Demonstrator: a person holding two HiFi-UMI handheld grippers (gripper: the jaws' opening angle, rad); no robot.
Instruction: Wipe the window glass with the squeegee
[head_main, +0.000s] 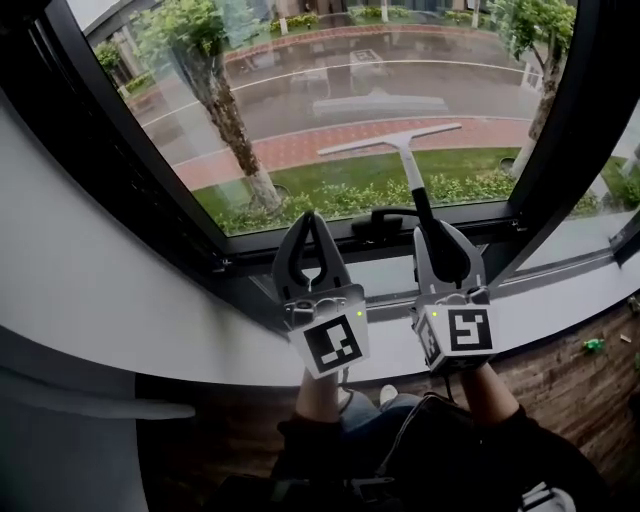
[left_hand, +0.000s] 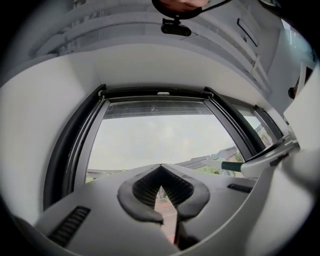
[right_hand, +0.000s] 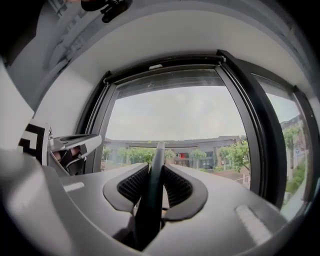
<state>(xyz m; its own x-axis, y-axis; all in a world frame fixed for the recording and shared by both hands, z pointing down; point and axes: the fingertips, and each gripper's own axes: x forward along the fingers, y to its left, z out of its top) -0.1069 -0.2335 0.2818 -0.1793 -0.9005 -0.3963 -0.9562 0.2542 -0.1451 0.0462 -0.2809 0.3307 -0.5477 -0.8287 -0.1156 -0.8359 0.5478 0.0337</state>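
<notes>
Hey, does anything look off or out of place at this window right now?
Nothing looks damaged or spilled. The squeegee, clamped in the right tool, is held up at the window glass with its blade slightly slanted, right end higher. A small green item lies on the wooden floor at the right.

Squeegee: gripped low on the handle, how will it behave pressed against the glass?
Squeegee looks light and stiff: slim straight shaft, thin blade bar. The right gripper clamps only the dark handle end, so the wide blade's leverage could twist it between the fingers when pressed on the window glass.
</notes>
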